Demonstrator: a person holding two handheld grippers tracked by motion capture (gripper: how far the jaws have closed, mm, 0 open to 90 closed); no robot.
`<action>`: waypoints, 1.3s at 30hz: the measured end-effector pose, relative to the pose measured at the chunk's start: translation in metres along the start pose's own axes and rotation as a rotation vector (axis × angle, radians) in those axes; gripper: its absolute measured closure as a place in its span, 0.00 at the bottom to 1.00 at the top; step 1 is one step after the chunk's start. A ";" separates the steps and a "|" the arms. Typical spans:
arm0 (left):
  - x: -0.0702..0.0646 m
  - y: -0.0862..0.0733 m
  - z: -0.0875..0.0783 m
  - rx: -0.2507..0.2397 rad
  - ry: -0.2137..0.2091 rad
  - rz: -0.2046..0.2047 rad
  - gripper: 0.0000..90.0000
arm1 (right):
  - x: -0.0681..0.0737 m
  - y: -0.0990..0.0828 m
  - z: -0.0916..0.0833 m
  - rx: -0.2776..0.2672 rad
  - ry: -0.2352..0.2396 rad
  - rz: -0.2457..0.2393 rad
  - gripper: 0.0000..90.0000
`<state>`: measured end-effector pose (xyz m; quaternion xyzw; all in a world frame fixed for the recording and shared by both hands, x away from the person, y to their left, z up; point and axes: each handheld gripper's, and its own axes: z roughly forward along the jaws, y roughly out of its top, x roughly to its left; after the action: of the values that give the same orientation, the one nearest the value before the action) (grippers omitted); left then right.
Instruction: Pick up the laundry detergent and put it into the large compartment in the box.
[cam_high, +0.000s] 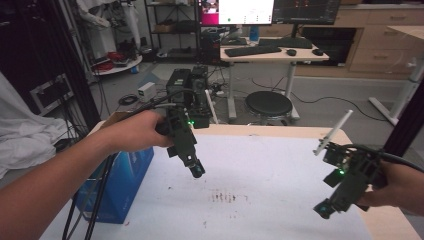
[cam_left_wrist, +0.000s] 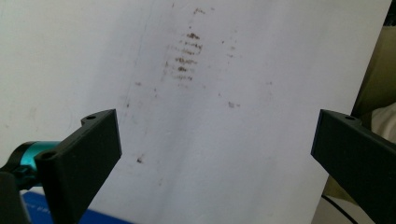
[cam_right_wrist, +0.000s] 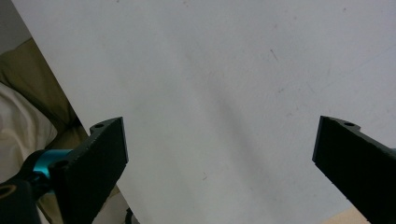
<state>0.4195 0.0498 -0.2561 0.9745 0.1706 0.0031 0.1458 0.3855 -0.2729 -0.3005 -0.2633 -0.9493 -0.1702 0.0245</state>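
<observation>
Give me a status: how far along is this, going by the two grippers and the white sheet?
Done: nothing visible; the white sheet covering the table holds no workpiece, just a patch of brown smudges. In hand: nothing. The left gripper hovers over the smudges with jaws wide apart, and the right gripper is likewise open over bare sheet. Left: everything; likely the start or between runs. The blue box sits at the table's left edge.

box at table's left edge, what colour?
Blue box; clearest in the high view.
</observation>
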 end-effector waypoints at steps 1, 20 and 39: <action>-0.002 0.008 0.005 0.001 0.003 0.024 0.02 | 0.000 0.001 0.000 -0.004 -0.001 -0.002 0.03; -0.008 0.041 0.034 0.007 0.014 0.013 0.02 | 0.000 0.008 0.005 -0.019 -0.008 -0.005 0.03; -0.009 0.034 0.048 0.072 -0.027 0.010 0.02 | -0.001 0.012 0.009 -0.023 -0.015 -0.006 0.03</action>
<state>0.4248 0.0023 -0.2920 0.9798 0.1640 -0.0157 0.1131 0.3929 -0.2607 -0.3054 -0.2620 -0.9482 -0.1793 0.0136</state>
